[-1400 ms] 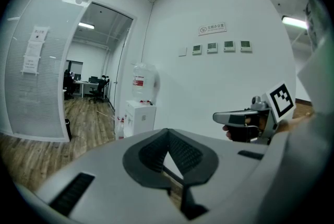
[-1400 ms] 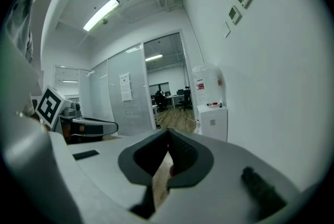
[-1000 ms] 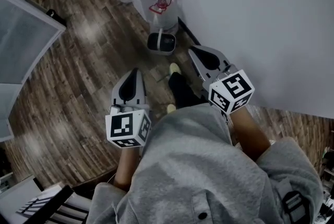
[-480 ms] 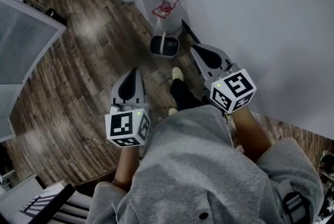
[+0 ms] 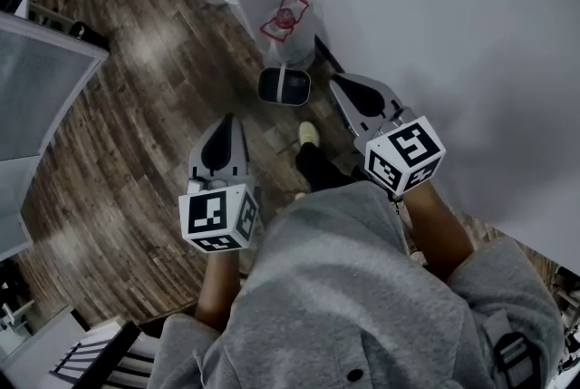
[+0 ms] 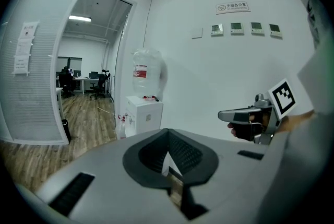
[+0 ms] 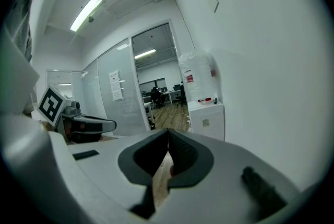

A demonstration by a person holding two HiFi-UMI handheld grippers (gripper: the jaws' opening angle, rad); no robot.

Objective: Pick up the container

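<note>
Wood floor (image 5: 136, 106) — container (image 5: 285, 86) ahead | left claw (image 5: 228, 121) closed, empty | right claw (image 5: 334, 83) closed, empty

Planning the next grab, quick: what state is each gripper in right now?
Left grey two-jaw gripper: closed, nothing between its jaws.
Right grey two-jaw gripper: closed, nothing between its jaws.

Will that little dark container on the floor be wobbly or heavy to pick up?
Probably light: the container looks small beside the water jug. A pale strip crosses its top, maybe a handle, so it might swing if lifted there. It sits low and wide, so a push would likely slide it, not tip it.
</note>
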